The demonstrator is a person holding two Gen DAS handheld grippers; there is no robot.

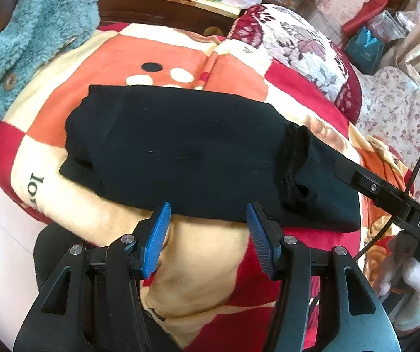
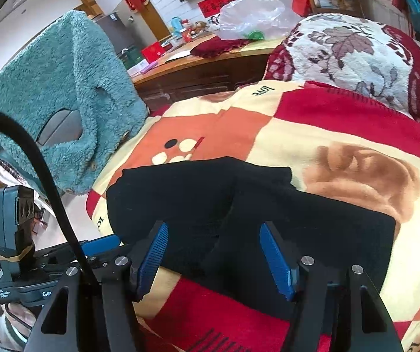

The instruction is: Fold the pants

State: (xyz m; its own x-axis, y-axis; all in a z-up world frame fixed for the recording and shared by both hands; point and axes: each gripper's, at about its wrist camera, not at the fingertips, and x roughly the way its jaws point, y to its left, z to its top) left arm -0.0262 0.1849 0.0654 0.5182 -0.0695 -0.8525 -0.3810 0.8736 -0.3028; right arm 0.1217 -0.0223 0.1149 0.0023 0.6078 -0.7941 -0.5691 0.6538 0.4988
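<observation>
The black pants (image 1: 198, 152) lie folded in a flat bundle on the blanket (image 1: 215, 264) with red, orange and cream squares. The left gripper (image 1: 208, 217) sits at the near edge of the pants with its blue jaws wide apart and nothing in them. The right gripper (image 2: 214, 240) is over the pants too, jaws apart and empty, and a fuzzy teal coat (image 2: 63, 94) hangs off to the side.

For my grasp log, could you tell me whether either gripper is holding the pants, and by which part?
Nothing is held: the left gripper and right gripper both stand open at the near edge of the folded black pants.
</observation>
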